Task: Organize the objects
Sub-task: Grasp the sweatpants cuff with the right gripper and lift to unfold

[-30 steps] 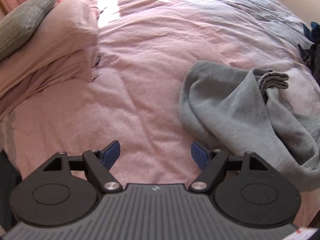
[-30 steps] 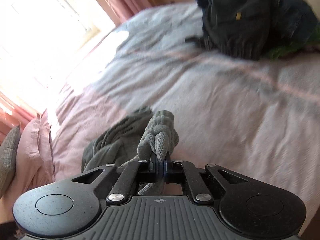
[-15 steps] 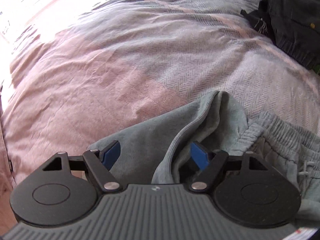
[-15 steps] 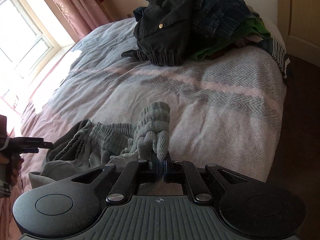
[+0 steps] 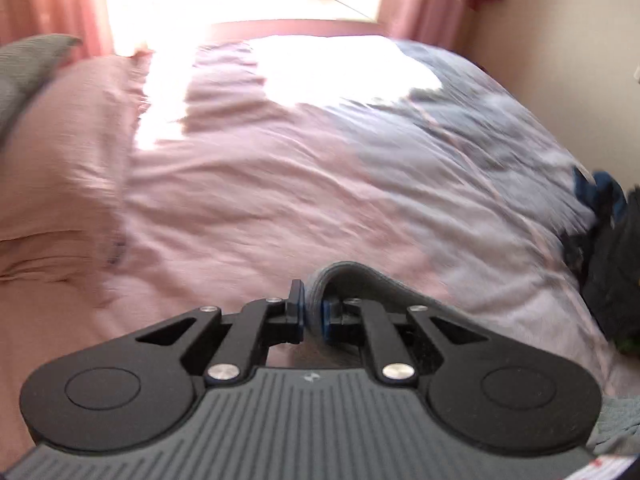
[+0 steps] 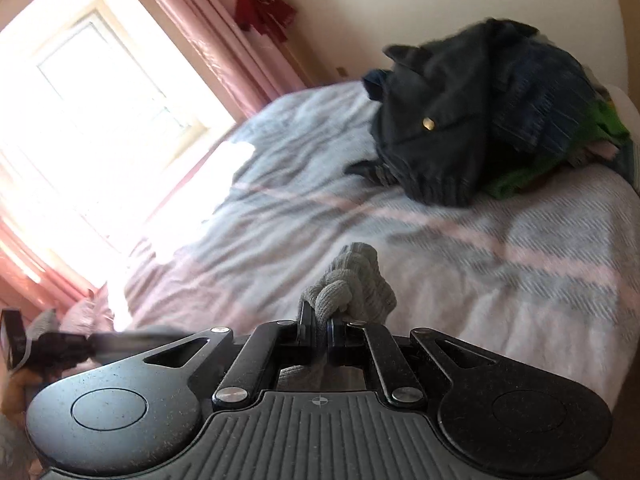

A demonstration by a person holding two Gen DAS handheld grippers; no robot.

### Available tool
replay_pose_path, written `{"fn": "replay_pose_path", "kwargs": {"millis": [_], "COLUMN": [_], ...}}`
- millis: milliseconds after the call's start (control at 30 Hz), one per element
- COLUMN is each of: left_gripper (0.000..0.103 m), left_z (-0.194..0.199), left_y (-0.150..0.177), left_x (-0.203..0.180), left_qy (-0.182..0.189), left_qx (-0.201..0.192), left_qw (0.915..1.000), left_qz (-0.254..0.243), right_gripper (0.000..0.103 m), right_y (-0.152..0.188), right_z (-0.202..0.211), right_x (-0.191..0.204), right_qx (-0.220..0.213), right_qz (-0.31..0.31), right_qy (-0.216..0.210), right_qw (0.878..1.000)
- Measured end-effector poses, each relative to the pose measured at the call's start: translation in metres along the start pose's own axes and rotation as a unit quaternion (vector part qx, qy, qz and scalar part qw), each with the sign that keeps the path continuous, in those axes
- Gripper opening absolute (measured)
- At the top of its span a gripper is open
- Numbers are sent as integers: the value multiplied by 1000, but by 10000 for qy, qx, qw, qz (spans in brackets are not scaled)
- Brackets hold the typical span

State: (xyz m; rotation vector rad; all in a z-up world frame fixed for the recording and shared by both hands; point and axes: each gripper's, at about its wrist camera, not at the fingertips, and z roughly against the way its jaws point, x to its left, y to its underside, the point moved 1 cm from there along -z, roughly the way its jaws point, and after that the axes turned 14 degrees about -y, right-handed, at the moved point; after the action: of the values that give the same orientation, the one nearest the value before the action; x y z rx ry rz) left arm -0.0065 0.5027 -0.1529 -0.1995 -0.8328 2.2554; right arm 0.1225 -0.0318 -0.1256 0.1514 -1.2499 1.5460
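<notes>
Grey sweatpants (image 6: 352,284) hang above the bed (image 5: 260,200), left gripper (image 5: 313,314) clamped on a fabric fold and right gripper (image 6: 319,334) clamped on the ribbed cuff, so folding looks barely begun while the dark clothes pile (image 6: 472,136) waits untouched.

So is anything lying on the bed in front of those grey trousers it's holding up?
Nothing visible. Both grippers, left and right, grip the grey trousers, and the bedspread ahead is bare. The dark clothes pile sits far off.
</notes>
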Motion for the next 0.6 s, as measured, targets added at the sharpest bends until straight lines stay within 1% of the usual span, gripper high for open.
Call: {"fn": "replay_pose_path", "kwargs": {"millis": [33, 67, 100, 167, 200, 233, 267, 300, 333, 367, 400, 433, 467, 500, 533, 600], "left_gripper": [8, 8, 9, 10, 20, 29, 47, 47, 44, 44, 45, 45, 45, 45, 45, 46], "left_z": [22, 50, 72, 107, 120, 129, 137, 141, 145, 150, 154, 157, 164, 170, 176, 188], "left_y": [4, 9, 21, 55, 78, 100, 125, 150, 173, 199, 221, 238, 258, 273, 287, 311], "left_x": [29, 65, 93, 133, 144, 153, 160, 166, 169, 173, 174, 175, 173, 173, 175, 174], "left_qy": [-203, -379, -540, -818, -939, -1116, -1363, -1541, -1686, -1836, -1959, -2049, -2115, -2130, -2126, -2119], "left_qx": [-84, -144, -110, 90, 207, 360, 564, 788, 987, 1186, 1350, 1478, 1626, 1714, 1760, 1824], "left_qw": [9994, 9967, 9925, 9841, 9811, 9770, 9707, 9639, 9574, 9510, 9450, 9392, 9323, 9275, 9239, 9196], "left_qz": [276, 699, 1091, 1576, 1681, 1782, 1898, 2021, 2125, 2185, 2244, 2327, 2441, 2548, 2650, 2760], "right_gripper": [0, 0, 0, 0, 0, 0, 1, 1, 1, 1, 1, 1, 1, 1, 1, 1], "right_y": [-8, -16, -20, -25, -23, -19, -12, -3, 6, 17, 26, 35, 43, 49, 53, 55], "right_z": [2, 5, 10, 23, 28, 31, 31, 29, 25, 21, 16, 10, 4, -1, -3, -5], "right_x": [9, 20, 28, 41, 44, 41, 33, 21, 5, -13, -28, -41, -51, -58, -62, -64], "right_qx": [-89, -179, -246, -238, -103, 122, 446, 838, 1252, 1547, 1763, 1990, 2177, 2271, 2323, 2327], "right_qz": [54, 130, 204, 444, 573, 654, 653, 530, 301, 3, -197, -353, -443, -454, -388, -117], "right_qy": [-204, -432, -620, -872, -878, -817, -608, -406, -217, -71, -18, 112, 221, 304, 312, 233], "right_qw": [9997, 9988, 9976, 9949, 9944, 9944, 9950, 9942, 9914, 9879, 9841, 9793, 9748, 9723, 9714, 9722]}}
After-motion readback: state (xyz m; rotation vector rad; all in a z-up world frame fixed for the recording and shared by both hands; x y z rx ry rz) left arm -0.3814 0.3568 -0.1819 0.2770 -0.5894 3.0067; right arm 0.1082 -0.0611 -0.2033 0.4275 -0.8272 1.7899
